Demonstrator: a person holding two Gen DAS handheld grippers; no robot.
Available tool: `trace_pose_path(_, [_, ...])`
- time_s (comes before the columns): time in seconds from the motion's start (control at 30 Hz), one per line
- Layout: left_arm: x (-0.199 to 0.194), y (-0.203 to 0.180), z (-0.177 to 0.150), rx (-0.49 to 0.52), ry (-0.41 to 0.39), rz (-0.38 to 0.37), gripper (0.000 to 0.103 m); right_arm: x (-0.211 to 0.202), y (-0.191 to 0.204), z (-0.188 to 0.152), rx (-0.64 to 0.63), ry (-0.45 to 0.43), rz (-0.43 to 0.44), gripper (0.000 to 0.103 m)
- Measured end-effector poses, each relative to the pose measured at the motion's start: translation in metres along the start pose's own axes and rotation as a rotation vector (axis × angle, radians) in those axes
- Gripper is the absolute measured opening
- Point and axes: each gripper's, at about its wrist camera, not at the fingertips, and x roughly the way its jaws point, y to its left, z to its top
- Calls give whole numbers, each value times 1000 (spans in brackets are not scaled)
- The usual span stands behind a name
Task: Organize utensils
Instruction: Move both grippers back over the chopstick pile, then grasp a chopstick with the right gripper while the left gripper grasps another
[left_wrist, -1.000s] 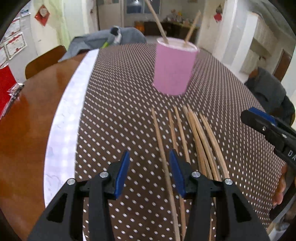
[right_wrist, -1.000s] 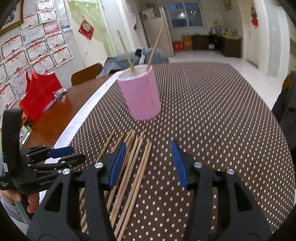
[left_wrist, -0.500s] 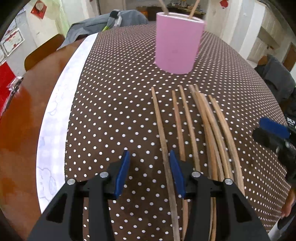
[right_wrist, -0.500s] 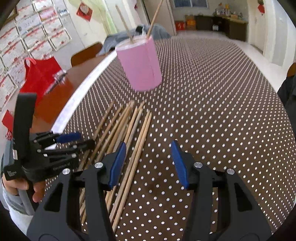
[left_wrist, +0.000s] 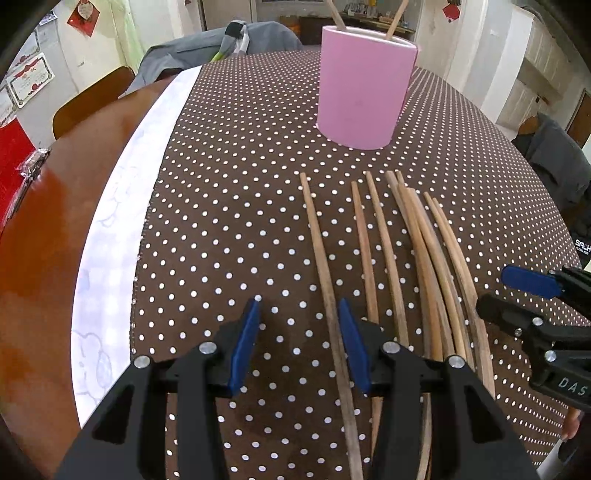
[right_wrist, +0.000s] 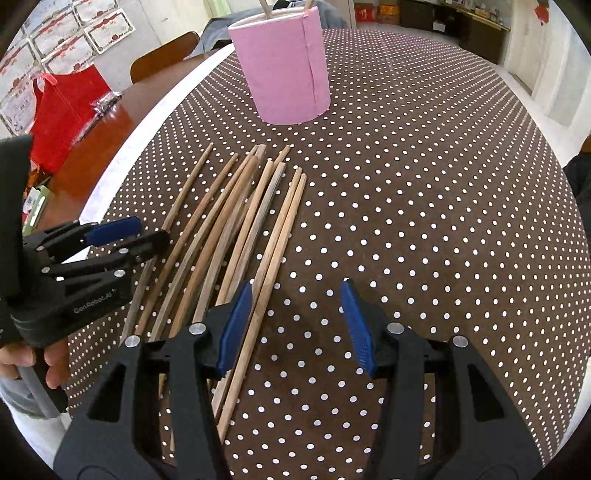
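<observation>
Several wooden chopsticks (left_wrist: 391, 258) lie side by side on the brown dotted tablecloth (left_wrist: 229, 221); they also show in the right wrist view (right_wrist: 236, 229). A pink cylinder holder (left_wrist: 364, 85) stands beyond them with two chopsticks in it; it also shows in the right wrist view (right_wrist: 286, 70). My left gripper (left_wrist: 297, 339) is open and low over the cloth, with the leftmost chopstick (left_wrist: 323, 266) just inside its right finger. My right gripper (right_wrist: 295, 325) is open, and the rightmost pair of chopsticks (right_wrist: 277, 251) runs just inside its left finger.
A white strip (left_wrist: 122, 206) edges the cloth, with bare wooden table (left_wrist: 40, 229) to its left. A red bag (right_wrist: 62, 107) and a chair (left_wrist: 92, 103) stand at the far left. A grey jacket (left_wrist: 221, 51) lies behind the holder.
Both grippers have come down and forward toward the chopsticks. The left one now has the leftmost chopstick between its fingers. Both stay open.
</observation>
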Motion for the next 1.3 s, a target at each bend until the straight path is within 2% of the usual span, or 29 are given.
trace_pose_path(0.37, [0,0,1,3,4,2,45,10,21,5,-78,21,-68,50])
trace_pose_path(0.6, [0,-1,2,5,1,6,45,9,19,2,-87,44,-65,50])
trace_pose_path(0.97, [-1,-2,-2,2,-2,15,46,7,37,-2,-151,50,-149,50])
trace_pose_path(1.3, [-3,-1,-5,5,-2,10,46,3,21,-6,-128,66,-131,50])
